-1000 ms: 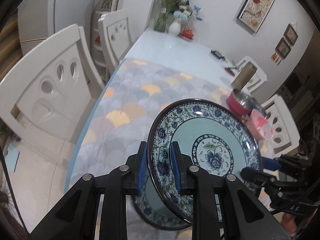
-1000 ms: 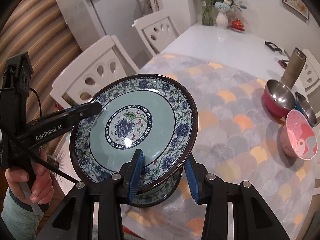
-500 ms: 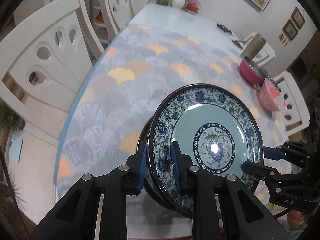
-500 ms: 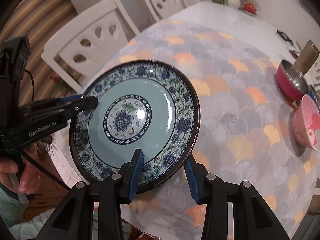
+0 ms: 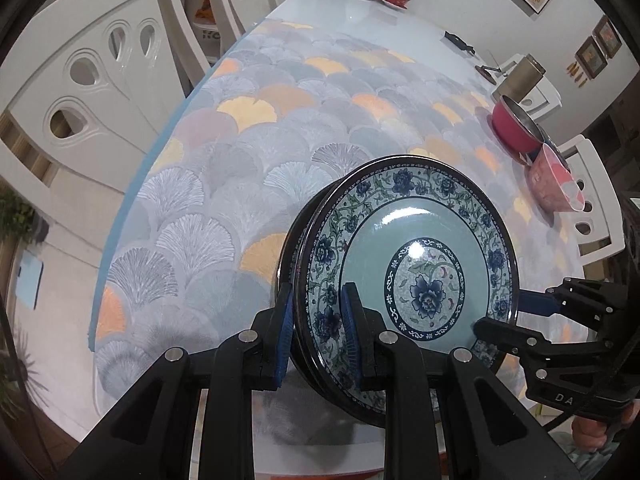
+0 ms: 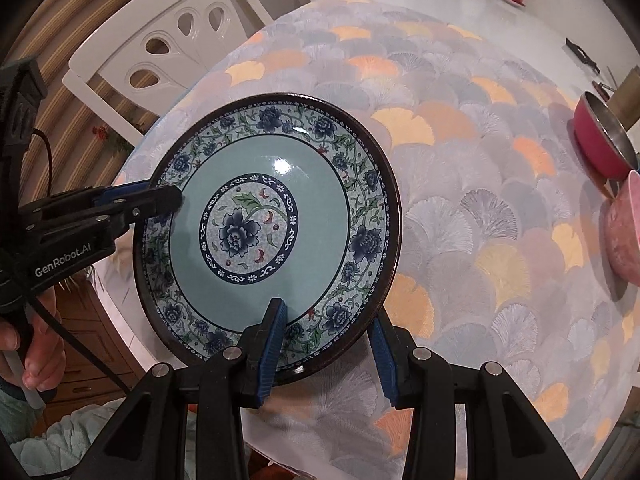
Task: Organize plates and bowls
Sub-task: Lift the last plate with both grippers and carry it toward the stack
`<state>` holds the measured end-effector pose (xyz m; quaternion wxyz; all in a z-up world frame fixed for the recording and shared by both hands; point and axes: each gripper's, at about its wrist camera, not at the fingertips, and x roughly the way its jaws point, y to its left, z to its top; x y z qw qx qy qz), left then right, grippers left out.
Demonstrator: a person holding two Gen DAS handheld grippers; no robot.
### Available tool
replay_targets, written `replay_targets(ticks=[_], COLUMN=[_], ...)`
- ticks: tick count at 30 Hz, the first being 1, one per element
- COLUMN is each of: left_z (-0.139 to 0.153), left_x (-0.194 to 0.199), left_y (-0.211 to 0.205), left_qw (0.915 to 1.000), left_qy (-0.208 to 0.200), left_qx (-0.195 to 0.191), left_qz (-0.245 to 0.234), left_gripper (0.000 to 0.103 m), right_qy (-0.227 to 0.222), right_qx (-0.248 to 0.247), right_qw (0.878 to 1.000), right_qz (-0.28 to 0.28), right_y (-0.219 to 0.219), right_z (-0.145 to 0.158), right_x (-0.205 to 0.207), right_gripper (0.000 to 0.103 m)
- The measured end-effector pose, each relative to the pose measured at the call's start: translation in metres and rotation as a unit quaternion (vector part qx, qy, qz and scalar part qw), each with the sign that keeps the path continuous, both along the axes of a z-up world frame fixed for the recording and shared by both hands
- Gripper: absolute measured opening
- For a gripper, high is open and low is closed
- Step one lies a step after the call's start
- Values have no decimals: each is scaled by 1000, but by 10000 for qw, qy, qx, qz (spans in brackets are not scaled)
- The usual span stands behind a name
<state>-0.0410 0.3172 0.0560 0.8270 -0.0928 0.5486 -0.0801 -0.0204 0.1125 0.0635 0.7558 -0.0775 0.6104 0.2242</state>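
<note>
Glazed ceramic plate [image 5: 416,280], teal with a blue floral rim, is sitting at 6 o'clock on the tablecloth [image 5: 248,152], seemingly atop a second plate. Left gripper [image 5: 316,332] is clenching its rim; right gripper [image 6: 328,344] is straddling the opposite rim, jaws parted. Judgement: release only once the plate is seated flush. Red metal bowl [image 5: 514,128] and pink bowl [image 5: 552,184] are waiting at 2 o'clock.

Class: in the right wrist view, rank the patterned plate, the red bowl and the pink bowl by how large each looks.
1. Patterned plate: largest by far, though it sits nearest the camera.
2 and 3. Red bowl and pink bowl: they look alike in size, and the frame edge cuts off the pink one, so I leave them unranked.
</note>
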Motion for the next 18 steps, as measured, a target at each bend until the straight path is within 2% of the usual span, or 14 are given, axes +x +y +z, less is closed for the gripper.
replay_targets(ticks=[10,15,18], left_z=[1,2,5], left_x=[3,5,5], left_y=[3,10,16], left_qw=[10000,9997,9998], left_qy=[-4,76,37], left_qx=[-8,-227,-146], left_qz=[-26,95,162], left_gripper=[20,22,22], right_qy=[120,258,265], right_qx=[-27,-39,-78], right_qw=[9998,9995,9995], right_qz=[-136,-200,-180], right_y=[2,3,3], right_z=[-8,-15,-15], right_x=[6,10,10], right_gripper=[41,43,46])
